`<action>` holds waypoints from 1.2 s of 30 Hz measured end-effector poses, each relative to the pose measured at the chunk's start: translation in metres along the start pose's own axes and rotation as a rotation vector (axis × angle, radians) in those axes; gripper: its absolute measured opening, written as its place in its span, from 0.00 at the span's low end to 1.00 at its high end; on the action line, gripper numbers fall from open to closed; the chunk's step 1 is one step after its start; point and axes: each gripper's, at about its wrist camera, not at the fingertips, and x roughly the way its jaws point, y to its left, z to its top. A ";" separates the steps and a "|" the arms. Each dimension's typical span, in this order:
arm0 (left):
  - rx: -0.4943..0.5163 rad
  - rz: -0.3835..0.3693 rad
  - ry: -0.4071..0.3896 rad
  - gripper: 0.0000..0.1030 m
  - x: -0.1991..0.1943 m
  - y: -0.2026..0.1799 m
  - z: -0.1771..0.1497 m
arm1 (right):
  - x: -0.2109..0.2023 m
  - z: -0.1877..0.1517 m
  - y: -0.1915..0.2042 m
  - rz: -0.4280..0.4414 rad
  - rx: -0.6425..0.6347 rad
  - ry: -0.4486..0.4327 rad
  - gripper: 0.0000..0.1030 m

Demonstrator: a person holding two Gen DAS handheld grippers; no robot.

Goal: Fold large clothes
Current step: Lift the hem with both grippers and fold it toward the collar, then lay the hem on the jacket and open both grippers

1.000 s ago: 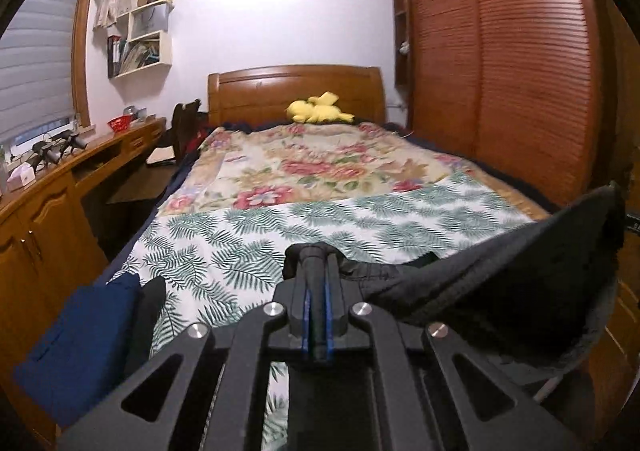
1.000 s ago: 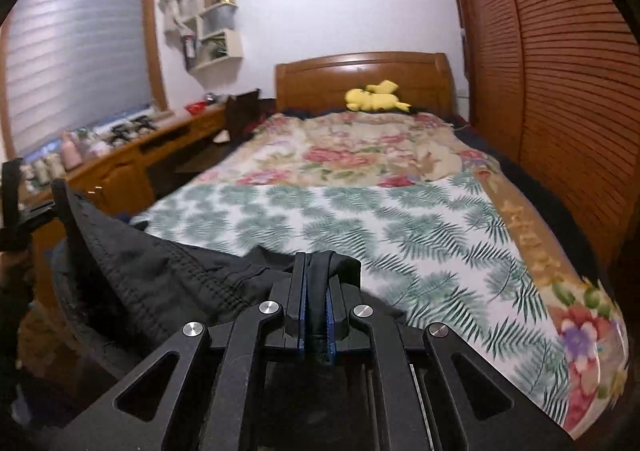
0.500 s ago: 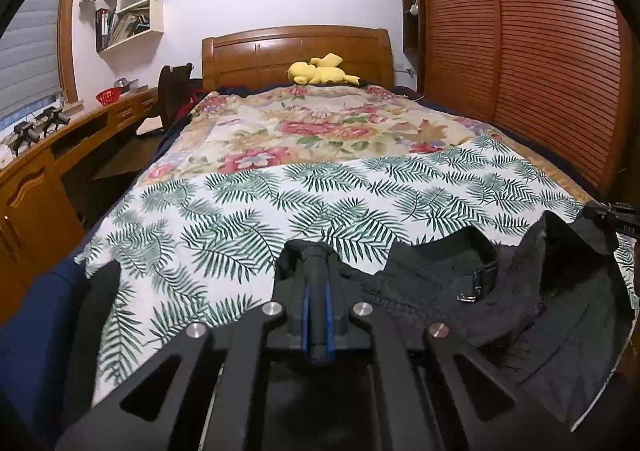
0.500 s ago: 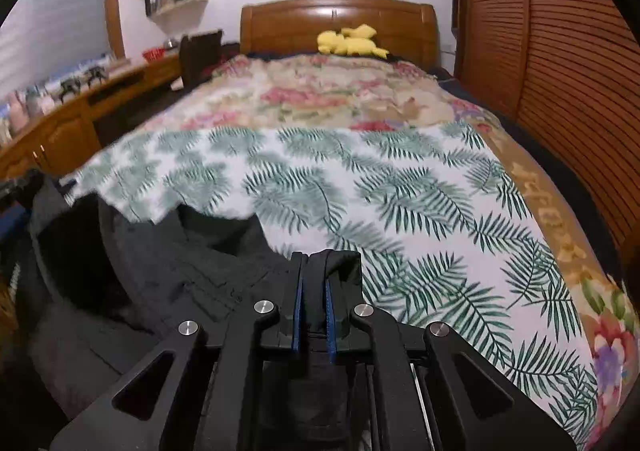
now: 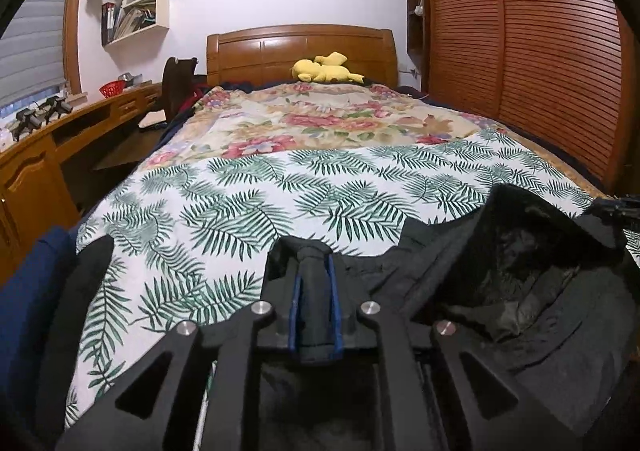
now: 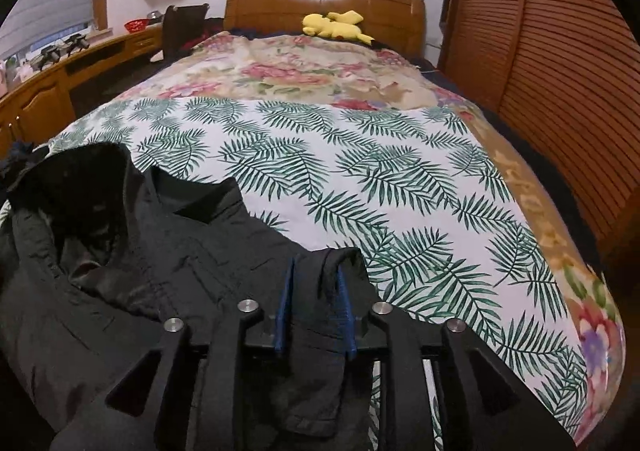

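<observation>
A large black garment (image 5: 520, 291) lies crumpled on the near end of the leaf-print bed cover (image 5: 280, 203). My left gripper (image 5: 315, 263) sits low over the garment's left edge. Its jaws are opening, and a fold of black cloth stands loose between the blue pads (image 5: 295, 291). In the right wrist view the same garment (image 6: 120, 251) spreads to the left over the cover (image 6: 400, 191). My right gripper (image 6: 314, 275) is over its right edge. Its jaws are also opening, with a strip of cloth slack between the pads (image 6: 282, 311).
A yellow plush toy (image 5: 324, 69) rests by the wooden headboard (image 5: 300, 47). A wooden desk (image 5: 36, 159) and a chair (image 5: 178, 83) run along the left. Louvred wardrobe doors (image 5: 540, 71) close the right side. A blue cloth (image 5: 24, 291) hangs at the bed's near left corner.
Both grippers came down toward the bed with the black garment, which hung between them and now rests on the cover. Both pairs of pads have spread apart from the pinched cloth.
</observation>
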 end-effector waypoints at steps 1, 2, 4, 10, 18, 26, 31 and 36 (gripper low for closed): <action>-0.008 -0.008 0.004 0.13 0.000 0.002 -0.001 | -0.001 0.003 0.000 -0.009 0.001 -0.003 0.26; -0.016 -0.016 0.004 0.14 -0.001 0.004 -0.002 | -0.003 0.005 0.000 -0.020 -0.001 -0.010 0.28; -0.024 -0.028 -0.002 0.16 -0.006 0.008 -0.002 | -0.009 0.013 0.001 -0.034 0.001 -0.034 0.32; -0.065 -0.095 -0.003 0.29 -0.020 0.011 0.002 | -0.014 0.029 0.021 0.037 -0.014 -0.044 0.39; -0.041 -0.145 0.062 0.34 -0.006 -0.007 -0.011 | 0.006 0.031 0.121 0.295 -0.191 0.014 0.39; -0.045 -0.151 0.073 0.34 -0.005 -0.007 -0.017 | 0.028 0.020 0.173 0.370 -0.269 0.097 0.39; -0.051 -0.152 0.073 0.34 -0.007 -0.001 -0.018 | 0.021 0.023 0.170 0.387 -0.257 0.077 0.39; -0.052 -0.155 0.062 0.34 -0.010 0.001 -0.016 | 0.005 0.025 0.175 0.413 -0.271 0.048 0.39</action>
